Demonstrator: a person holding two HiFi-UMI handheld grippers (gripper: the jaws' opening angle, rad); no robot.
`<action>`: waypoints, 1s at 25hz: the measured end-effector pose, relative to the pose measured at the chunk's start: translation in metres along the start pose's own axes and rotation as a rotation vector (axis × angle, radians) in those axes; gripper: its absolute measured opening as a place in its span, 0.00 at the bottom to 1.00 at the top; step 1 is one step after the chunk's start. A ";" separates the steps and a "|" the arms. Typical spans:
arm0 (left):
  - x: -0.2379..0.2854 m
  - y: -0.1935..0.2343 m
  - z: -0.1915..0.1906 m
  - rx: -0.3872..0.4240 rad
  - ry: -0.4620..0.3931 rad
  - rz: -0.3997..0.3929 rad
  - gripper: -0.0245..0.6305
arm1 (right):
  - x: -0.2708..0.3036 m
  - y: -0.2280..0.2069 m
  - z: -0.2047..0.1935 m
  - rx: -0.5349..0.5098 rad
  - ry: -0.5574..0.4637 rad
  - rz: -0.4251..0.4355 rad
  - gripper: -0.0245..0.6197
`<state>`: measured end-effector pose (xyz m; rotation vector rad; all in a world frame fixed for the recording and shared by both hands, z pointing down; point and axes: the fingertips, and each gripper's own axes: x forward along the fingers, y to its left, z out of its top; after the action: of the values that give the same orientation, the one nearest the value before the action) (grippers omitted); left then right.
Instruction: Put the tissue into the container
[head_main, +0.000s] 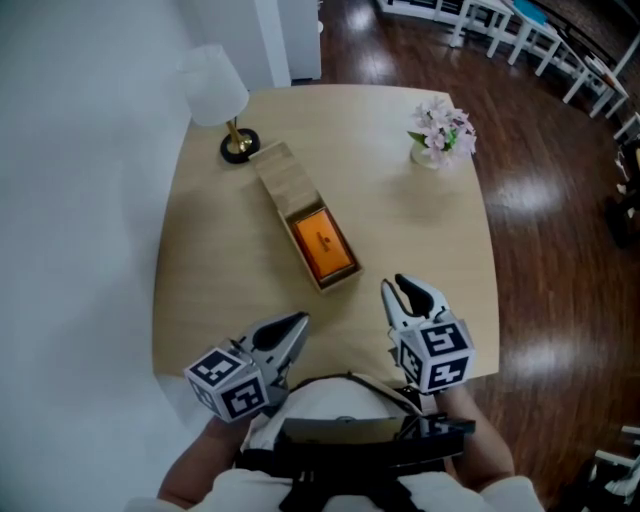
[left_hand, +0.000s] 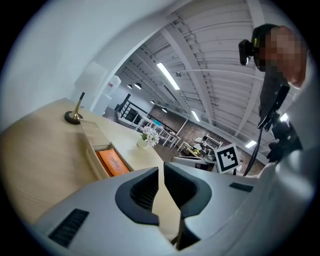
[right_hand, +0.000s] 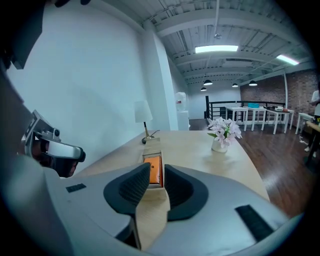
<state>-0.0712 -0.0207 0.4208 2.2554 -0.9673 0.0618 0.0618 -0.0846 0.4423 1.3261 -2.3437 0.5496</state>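
Note:
An orange tissue pack (head_main: 322, 243) lies inside a long wooden container (head_main: 283, 172) at the middle of the table, in the part not covered by its wooden lid. My left gripper (head_main: 298, 322) hovers near the table's front edge, short of the container, jaws almost touching and nothing between them. My right gripper (head_main: 408, 290) is to the right of the container's near end, jaws a little apart and empty. The left gripper view shows the tissue pack (left_hand: 113, 162) beyond its gripper (left_hand: 161, 175). In the right gripper view the tissue pack (right_hand: 154, 167) lies straight ahead of that gripper (right_hand: 156, 182).
A white table lamp (head_main: 215, 90) stands at the table's far left corner, just behind the container. A vase of pink flowers (head_main: 440, 135) sits at the far right. A white wall runs along the left and dark wooden floor (head_main: 560, 250) lies to the right.

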 end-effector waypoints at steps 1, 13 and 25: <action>0.000 -0.002 0.000 0.009 0.002 0.001 0.08 | -0.004 0.000 -0.001 0.000 -0.003 0.000 0.19; -0.003 -0.020 0.016 0.044 -0.004 -0.015 0.08 | -0.043 0.002 0.001 0.023 -0.039 0.004 0.19; 0.008 -0.037 0.004 0.090 0.068 -0.039 0.07 | -0.061 0.003 0.004 0.036 -0.123 -0.050 0.04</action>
<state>-0.0419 -0.0098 0.3988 2.3375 -0.8998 0.1669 0.0875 -0.0416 0.4075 1.4694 -2.4012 0.5109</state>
